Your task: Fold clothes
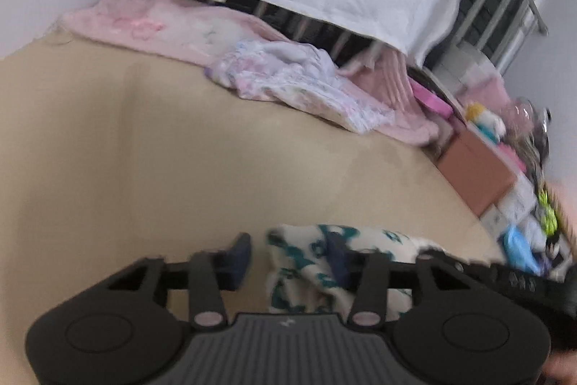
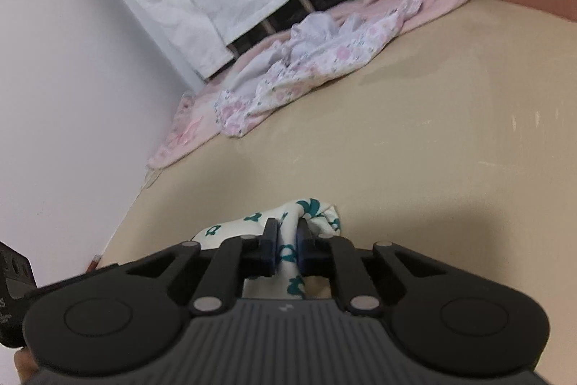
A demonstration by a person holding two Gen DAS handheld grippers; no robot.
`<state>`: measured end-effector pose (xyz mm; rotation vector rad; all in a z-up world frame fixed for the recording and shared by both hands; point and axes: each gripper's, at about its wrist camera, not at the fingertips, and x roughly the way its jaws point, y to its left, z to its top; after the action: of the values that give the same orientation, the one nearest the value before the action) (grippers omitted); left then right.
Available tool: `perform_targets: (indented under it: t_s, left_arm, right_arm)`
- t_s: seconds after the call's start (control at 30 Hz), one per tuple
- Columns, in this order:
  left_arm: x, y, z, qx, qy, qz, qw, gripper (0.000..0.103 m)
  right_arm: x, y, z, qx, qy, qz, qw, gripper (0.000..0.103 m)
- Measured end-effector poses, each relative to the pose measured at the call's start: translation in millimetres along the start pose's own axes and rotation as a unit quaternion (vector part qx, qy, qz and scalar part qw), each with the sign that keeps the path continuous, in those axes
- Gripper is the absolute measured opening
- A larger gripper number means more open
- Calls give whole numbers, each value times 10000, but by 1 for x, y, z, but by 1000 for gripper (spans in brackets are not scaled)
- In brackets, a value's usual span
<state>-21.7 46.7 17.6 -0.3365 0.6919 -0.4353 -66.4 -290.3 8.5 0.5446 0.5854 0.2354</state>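
Pinching white garment with teal print (image 2: 288, 226) in our right gripper (image 2: 287, 246) at near edge of tan table (image 2: 432, 139); our left gripper (image 1: 288, 258) spread around same cloth.

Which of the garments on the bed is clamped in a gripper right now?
The white garment with teal print, pinched by the right gripper. The pink floral garment lies untouched by the bedrail.
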Motion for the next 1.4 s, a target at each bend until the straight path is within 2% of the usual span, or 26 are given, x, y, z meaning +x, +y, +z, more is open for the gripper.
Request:
perform_targets:
  t_s: [0.07, 0.17, 0.23, 0.27, 0.33, 0.37, 0.43, 0.5, 0.53, 0.57, 0.63, 0.73, 0.8, 0.83, 0.87, 0.93, 0.97, 1.03, 1.1, 1.13, 1.17, 1.27, 1.4]
  left_arm:
    - [-11, 0, 1, -54, -215, 104, 9997, 48]
    - [-39, -13, 3, 161, -885, 301, 9955, 47]
    - [-60, -26, 0, 395, -1292, 239, 9905, 47]
    - [-69, -34, -5, 558, -1392, 130, 9886, 43]
    - [-77, -52, -21, 991, -1268, 79, 9869, 35]
    - [-77, -59, -34, 1228, -1168, 198, 9853, 30]
    - [-72, -61, -58, 1486, -1016, 451, 9826, 26]
    - [-62, -50, -75, 1353, -870, 465, 9859, 27]
    - [-60, -45, -80, 1273, -830, 455, 9873, 31]
    - [-60, -40, -81, 1170, -848, 419, 9886, 37]
    - [-64, -33, -76, 911, -795, 316, 9922, 37]
    - [-84, -24, -74, 484, -1033, 242, 9932, 41]
    - [-99, -21, -80, 449, -1154, 230, 9920, 48]
    - [-106, -18, -85, 467, -1160, 28, 9921, 51]
    - [-111, -15, -90, 497, -1153, -174, 9919, 55]
    - [-113, -13, -98, 596, -1094, -582, 9905, 65]
    - [-113, -12, -101, 656, -1081, -706, 9895, 68]
    - [-109, -13, -105, 757, -1048, -694, 9892, 67]
    - [-96, -8, -99, 619, -744, -706, 9928, 56]
    - [-90, -6, -96, 550, -591, -712, 9942, 30]
    - [-84, -4, -93, 480, -438, -718, 9953, 18]
    - [-79, 5, -89, 333, -349, -699, 9964, 10]
    - [-84, 11, -86, 337, -399, -657, 9965, 8]
  right_arm:
    - [-7, 6, -4, -146, -105, -67, 9998, 16]
    - [-24, 24, 0, -713, -362, -302, 9963, 32]
    - [-36, 42, 2, -1375, -575, -397, 9880, 32]
    - [-41, 51, 2, -1680, -617, -367, 9832, 32]
    - [-46, 64, -4, -2115, -401, -16, 9765, 30]
    - [-45, 69, -9, -2261, -230, 63, 9738, 26]
    - [-39, 73, -23, -2444, -14, -84, 9696, 22]
    - [-33, 69, -33, -2437, 9, -208, 9696, 21]
    - [-30, 65, -37, -2372, -12, -185, 9713, 20]
    - [-28, 62, -38, -2325, -18, -156, 9725, 20]
    - [-27, 59, -40, -2306, -74, -141, 9729, 20]
    - [-37, 58, -35, -2333, -159, -71, 9722, 21]
    - [-58, 54, -33, -2220, -444, 90, 9740, 26]
    - [-70, 49, -31, -2132, -574, 256, 9750, 37]
    - [-81, 43, -30, -2040, -632, 452, 9759, 55]
    - [-96, 30, -31, -1884, -556, 693, 9781, 70]
    - [-99, 22, -32, -1802, -435, 789, 9795, 71]
    - [-97, 7, -38, -1578, -146, 973, 9826, 71]
    - [-89, -2, -44, -1503, 34, 1123, 9822, 70]
    - [-85, -3, -46, -1550, 77, 1108, 9816, 63]
    - [-81, -2, -49, -1645, 112, 1044, 9808, 43]
    - [-74, 0, -54, -1894, 119, 1022, 9765, 35]
    - [-79, -5, -51, -2113, 151, 1107, 9710, 28]
